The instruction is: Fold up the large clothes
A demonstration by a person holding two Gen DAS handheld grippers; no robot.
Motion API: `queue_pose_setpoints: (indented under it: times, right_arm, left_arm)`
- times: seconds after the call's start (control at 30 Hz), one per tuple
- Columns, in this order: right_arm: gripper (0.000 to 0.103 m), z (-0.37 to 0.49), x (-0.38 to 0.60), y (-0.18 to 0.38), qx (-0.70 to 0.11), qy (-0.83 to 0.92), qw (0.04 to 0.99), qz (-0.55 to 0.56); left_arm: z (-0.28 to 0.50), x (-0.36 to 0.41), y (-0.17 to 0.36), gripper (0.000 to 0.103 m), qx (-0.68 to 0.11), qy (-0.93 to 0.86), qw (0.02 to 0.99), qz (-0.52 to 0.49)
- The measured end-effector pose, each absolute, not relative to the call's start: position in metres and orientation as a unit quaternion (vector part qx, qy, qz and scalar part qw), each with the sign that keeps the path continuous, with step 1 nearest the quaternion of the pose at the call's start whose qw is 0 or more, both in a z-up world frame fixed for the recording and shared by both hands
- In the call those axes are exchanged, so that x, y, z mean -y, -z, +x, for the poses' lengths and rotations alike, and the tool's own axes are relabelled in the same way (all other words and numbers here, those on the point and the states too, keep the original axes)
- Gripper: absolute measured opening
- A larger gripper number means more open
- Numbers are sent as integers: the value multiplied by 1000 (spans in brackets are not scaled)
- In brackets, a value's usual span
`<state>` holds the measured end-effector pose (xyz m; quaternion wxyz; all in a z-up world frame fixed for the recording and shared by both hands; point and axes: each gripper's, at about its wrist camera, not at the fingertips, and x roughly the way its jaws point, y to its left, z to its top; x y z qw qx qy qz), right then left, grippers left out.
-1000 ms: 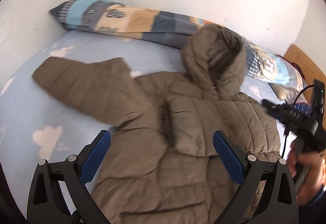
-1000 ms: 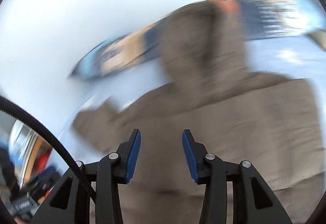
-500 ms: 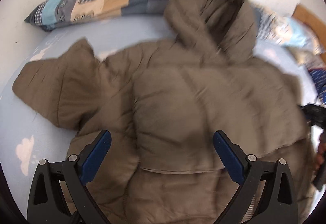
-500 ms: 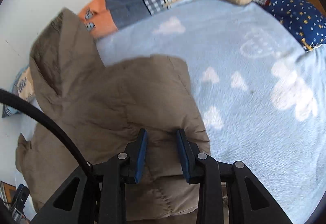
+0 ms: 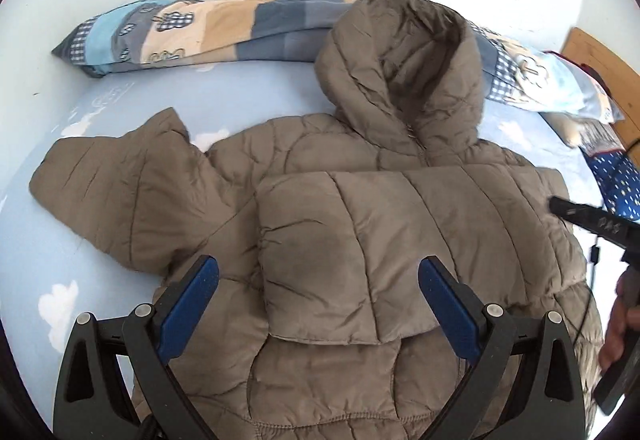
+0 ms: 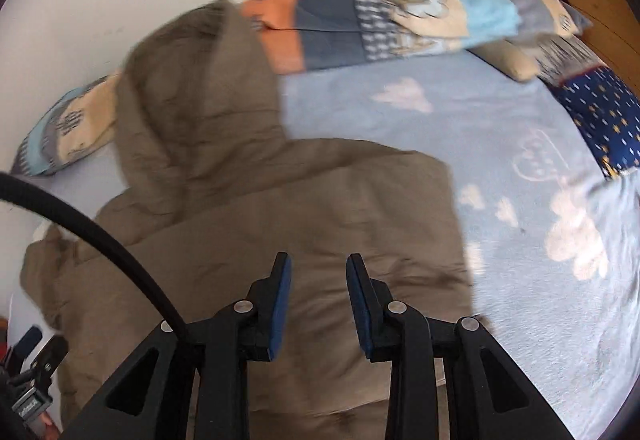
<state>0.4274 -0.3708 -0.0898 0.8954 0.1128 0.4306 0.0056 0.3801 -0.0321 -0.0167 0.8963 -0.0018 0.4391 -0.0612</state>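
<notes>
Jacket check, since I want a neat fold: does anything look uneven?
Yes. On the jacket, one sleeve is folded across the chest, but the other sleeve lies spread on the bed. The hood is rumpled.

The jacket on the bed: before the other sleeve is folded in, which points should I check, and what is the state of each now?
1. One sleeve folded across the chest of the jacket: ok, folded sleeve lies flat on the front.
2. Spread sleeve reachable: ok, it lies out on the bed sheet, nothing on it.
3. Left hand-held gripper free: ok, open wide, holds nothing.
4. Right hand-held gripper free: ok, open narrowly, no cloth between its pads.
5. Hood flat: not ok, it leans on the pillow.
6. Bottom hem straight: cannot tell, out of view.
</notes>
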Motion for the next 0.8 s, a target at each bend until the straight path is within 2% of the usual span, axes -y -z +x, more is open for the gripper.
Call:
queue_pose_setpoints:
  times: [0.33,0.47,0.6,0.8]
  right_arm:
    - [32,428,294,141,-501,-45,864,11]
    - [33,429,296,134,-506,-50,861,27]
    - [33,423,296,103,-473,-77,875,70]
    - [35,382,290,66,-443,-119,884,89]
  left_arm:
    - [390,29,70,100,-534,61,843,9]
    - [387,21,48,100,-522,83,849,-24]
    - [381,-1,12,100,-488,89,866,-66]
    - [370,-76,-16,100,-447,50,884,-124]
